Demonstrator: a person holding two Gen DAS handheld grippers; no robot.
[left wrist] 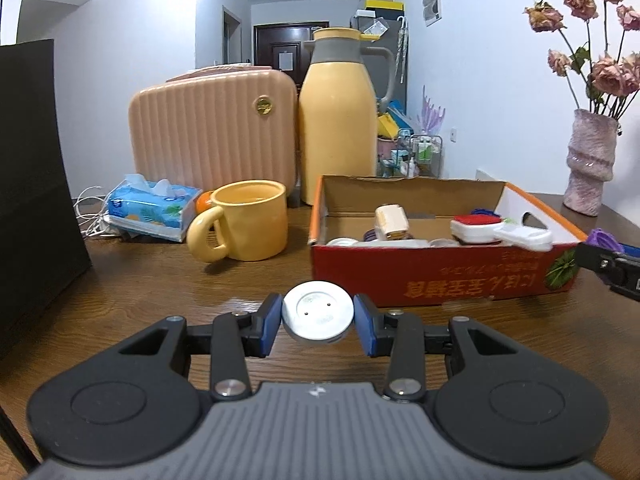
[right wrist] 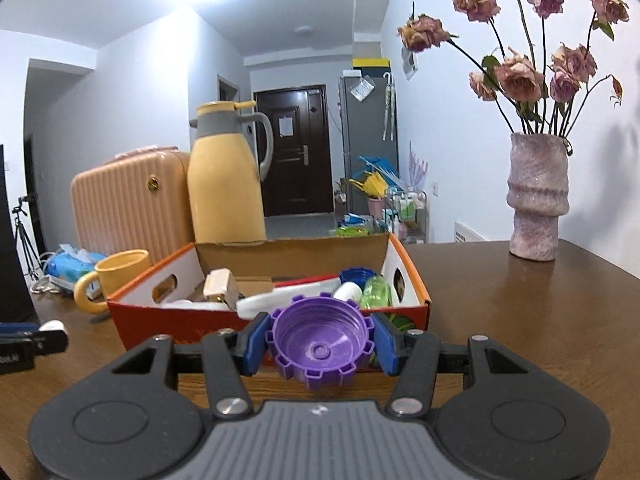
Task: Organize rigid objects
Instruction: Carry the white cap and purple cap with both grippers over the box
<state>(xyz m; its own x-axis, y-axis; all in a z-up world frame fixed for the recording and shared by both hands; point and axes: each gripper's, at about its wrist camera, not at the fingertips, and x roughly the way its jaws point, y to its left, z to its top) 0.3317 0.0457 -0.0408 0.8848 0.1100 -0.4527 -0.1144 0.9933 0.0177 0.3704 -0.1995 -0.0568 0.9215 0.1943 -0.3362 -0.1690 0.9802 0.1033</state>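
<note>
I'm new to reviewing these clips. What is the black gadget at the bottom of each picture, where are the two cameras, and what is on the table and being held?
Each black gadget is a hand-held two-finger gripper with a fisheye camera looking forward along its blue-padded fingers. One picture comes from the left hand's tool, the other from the right's. The left gripper is closed on a white round lid. The right gripper is closed on a purple screw cap. On the wooden table stand a red cardboard box of small items, a yellow mug, a yellow thermos jug, a tissue pack, a peach case and a vase of dried roses.
</note>
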